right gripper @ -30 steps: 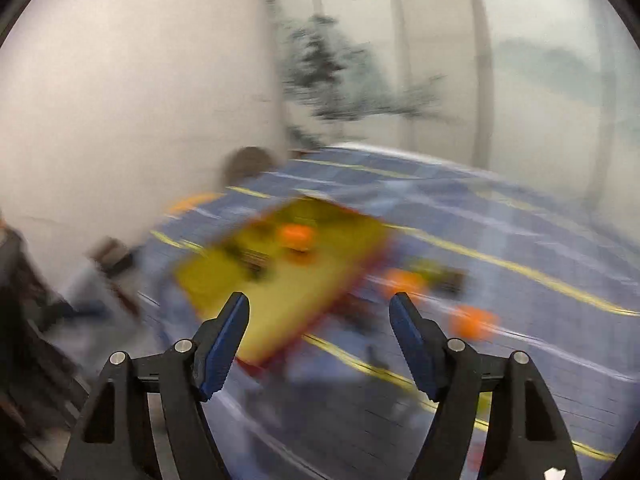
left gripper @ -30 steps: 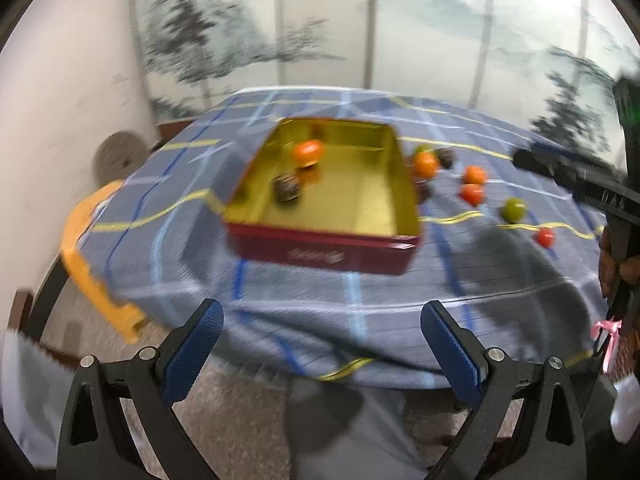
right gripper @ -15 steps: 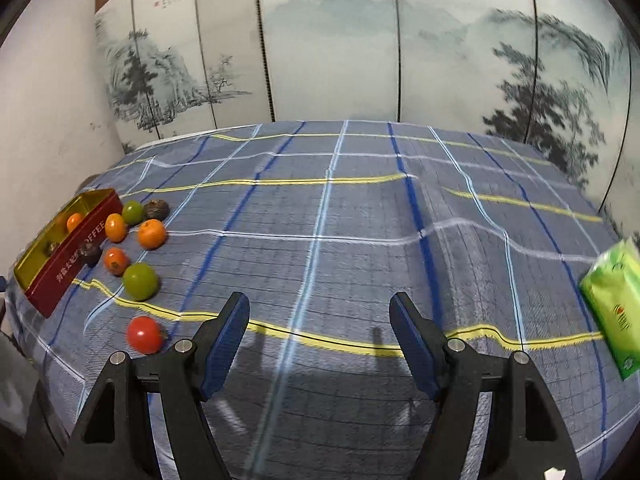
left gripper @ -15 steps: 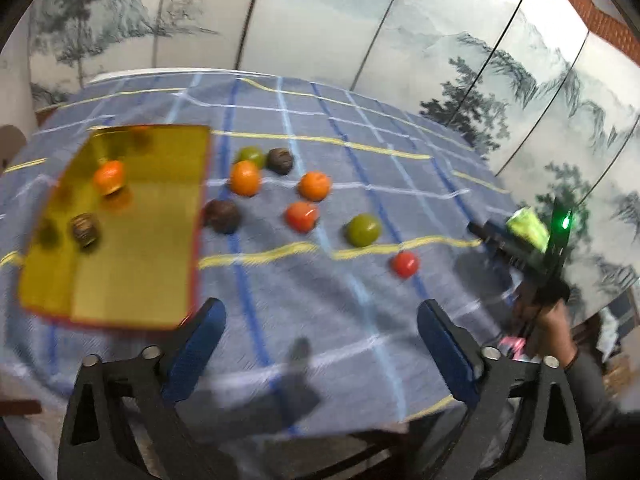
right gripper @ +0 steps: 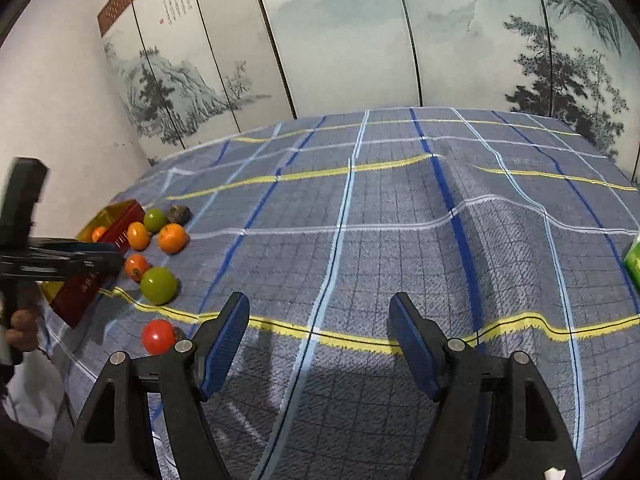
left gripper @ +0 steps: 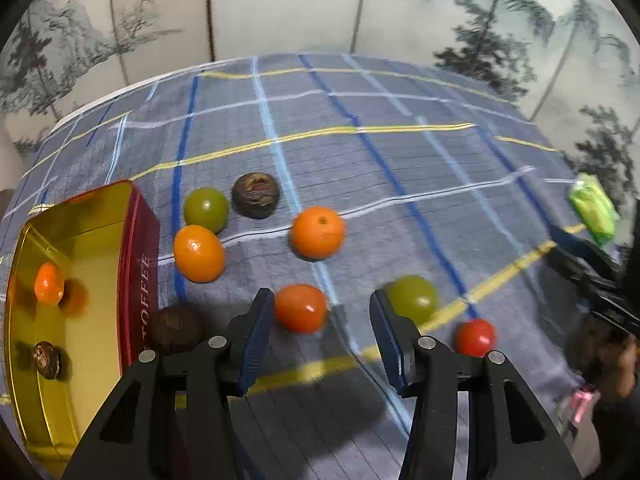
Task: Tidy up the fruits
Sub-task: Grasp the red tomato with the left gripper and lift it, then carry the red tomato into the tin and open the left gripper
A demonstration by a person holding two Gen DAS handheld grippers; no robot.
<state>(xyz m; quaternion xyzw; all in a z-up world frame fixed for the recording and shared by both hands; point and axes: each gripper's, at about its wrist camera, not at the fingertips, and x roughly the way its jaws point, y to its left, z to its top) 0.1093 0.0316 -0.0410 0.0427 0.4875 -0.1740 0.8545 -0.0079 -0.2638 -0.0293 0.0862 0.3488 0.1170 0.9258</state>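
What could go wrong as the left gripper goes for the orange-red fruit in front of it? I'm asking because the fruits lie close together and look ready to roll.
1. The open left gripper has one finger close to the green fruit; closing may nudge it away.
2. The orange-red fruit is round and could slip out and roll on the cloth.
3. The brown fruit sits against the tin, in the likely carry path.

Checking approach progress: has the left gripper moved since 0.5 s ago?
Yes. The left gripper has closed in on the fruit; the red-orange fruit now sits between its open fingers.
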